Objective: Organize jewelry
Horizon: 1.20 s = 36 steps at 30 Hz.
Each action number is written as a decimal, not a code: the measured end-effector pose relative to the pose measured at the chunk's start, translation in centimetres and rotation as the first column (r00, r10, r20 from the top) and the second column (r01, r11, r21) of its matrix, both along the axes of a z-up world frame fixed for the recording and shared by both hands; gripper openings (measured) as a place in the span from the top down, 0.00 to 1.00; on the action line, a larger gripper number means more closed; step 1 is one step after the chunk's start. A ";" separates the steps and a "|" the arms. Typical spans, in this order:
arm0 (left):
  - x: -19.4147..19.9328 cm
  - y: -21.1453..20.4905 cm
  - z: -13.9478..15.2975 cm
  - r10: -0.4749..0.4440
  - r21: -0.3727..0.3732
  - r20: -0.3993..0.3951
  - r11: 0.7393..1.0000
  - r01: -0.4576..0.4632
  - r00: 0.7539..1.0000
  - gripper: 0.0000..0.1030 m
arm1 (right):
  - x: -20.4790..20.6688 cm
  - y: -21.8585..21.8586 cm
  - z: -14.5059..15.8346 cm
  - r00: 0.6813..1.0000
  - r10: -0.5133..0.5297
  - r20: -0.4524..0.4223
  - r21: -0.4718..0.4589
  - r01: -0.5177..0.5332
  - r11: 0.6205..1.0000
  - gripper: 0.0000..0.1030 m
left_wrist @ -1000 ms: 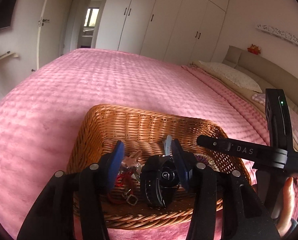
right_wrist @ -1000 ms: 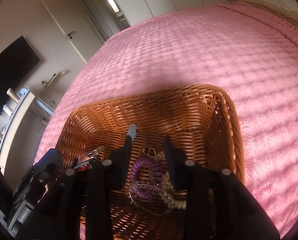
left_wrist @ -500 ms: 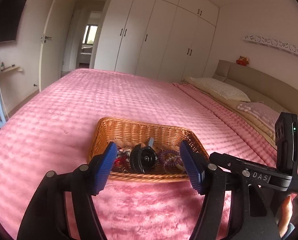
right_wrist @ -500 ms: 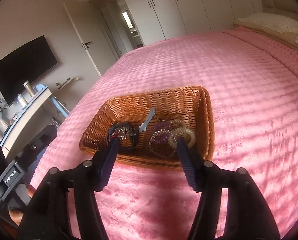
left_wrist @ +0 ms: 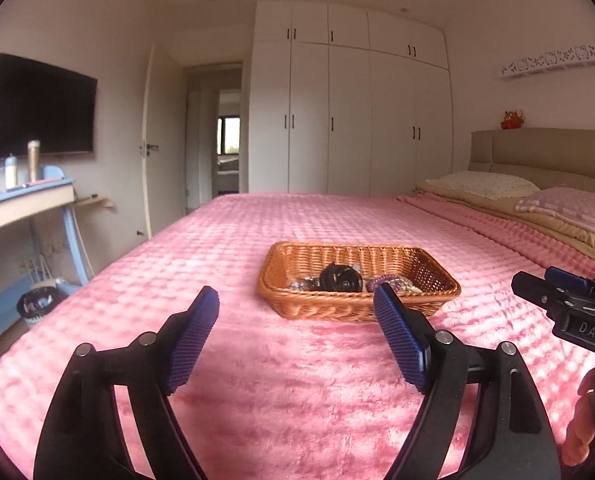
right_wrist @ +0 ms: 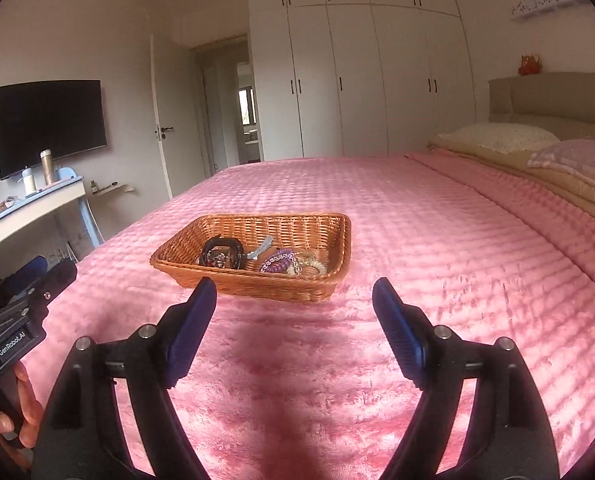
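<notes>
A shallow wicker basket (left_wrist: 357,306) (right_wrist: 257,284) sits on the pink bedspread ahead of both grippers. Inside it lie a black watch (left_wrist: 340,278) (right_wrist: 222,254), a purple coil bracelet (left_wrist: 383,280) (right_wrist: 277,264), a pale beaded bracelet (right_wrist: 313,265) and a grey clip (right_wrist: 260,247). My left gripper (left_wrist: 297,300) hangs over the bedspread short of the basket, its jaws opening wide with nothing between them. My right gripper (right_wrist: 295,290) is likewise back from the basket, jaws opening and empty. Each gripper also shows at the edge of the other's view, a hand on its handle.
The pink bedspread (left_wrist: 297,380) stretches all around the basket. Pillows (left_wrist: 481,184) and a headboard are at the right. A desk (left_wrist: 21,200) with bottles and a wall television (left_wrist: 37,108) stand at the left, white wardrobes (left_wrist: 349,120) behind.
Both grippers have drawn back out of the basket and away from it, and both have spread their jaws wider. The jewelry stays in the basket.
</notes>
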<state>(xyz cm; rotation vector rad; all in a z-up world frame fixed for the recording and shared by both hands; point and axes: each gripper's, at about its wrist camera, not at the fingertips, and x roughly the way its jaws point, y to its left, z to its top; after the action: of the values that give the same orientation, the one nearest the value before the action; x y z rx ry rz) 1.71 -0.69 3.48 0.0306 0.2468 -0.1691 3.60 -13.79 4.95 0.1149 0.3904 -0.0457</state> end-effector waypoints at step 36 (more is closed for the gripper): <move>0.7 0.3 -3.5 0.034 0.013 -0.070 0.999 -0.033 0.997 0.07 | -1.1 2.6 -3.0 1.000 -0.004 0.001 -0.088 0.004 0.996 0.14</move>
<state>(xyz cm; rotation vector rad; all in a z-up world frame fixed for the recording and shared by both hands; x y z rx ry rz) 2.46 -0.37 0.01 0.0322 0.3183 -0.1353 2.51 -11.19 1.93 0.0285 0.3866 -0.0664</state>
